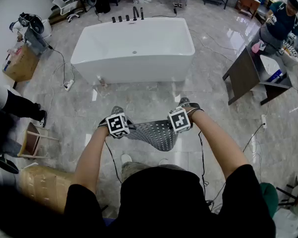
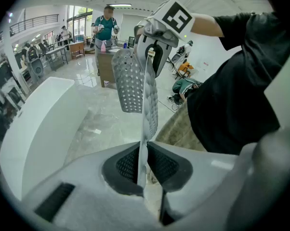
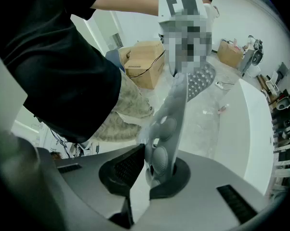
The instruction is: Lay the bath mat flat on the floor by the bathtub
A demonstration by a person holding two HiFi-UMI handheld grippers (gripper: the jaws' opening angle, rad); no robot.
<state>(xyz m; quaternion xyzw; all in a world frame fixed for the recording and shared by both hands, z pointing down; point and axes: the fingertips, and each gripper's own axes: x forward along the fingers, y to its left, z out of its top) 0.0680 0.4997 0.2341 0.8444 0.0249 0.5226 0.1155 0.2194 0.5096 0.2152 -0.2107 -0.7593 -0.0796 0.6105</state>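
**A:** Head view first: the bath mat (image 1: 156, 134) hangs in the air between the two grippers and sags in the middle. It's above the floor (image 1: 139, 100), near the long side of the white bathtub (image 1: 134, 46).

**B:** The left gripper (image 1: 118, 119) has the mat's left end and the right gripper (image 1: 181, 114) its right end. Both point steeply down.

**A:** Left gripper view now: the jaws are almost together, pinching the mat's thin edge. The perforated sheet runs away toward the other gripper, with the tub on the left.

**B:** Right gripper view: these jaws are clamped on the mat's edge too, round suction cups showing right at the pads. The tub's rim is on the right, and a cardboard box (image 3: 142, 64) stands behind.
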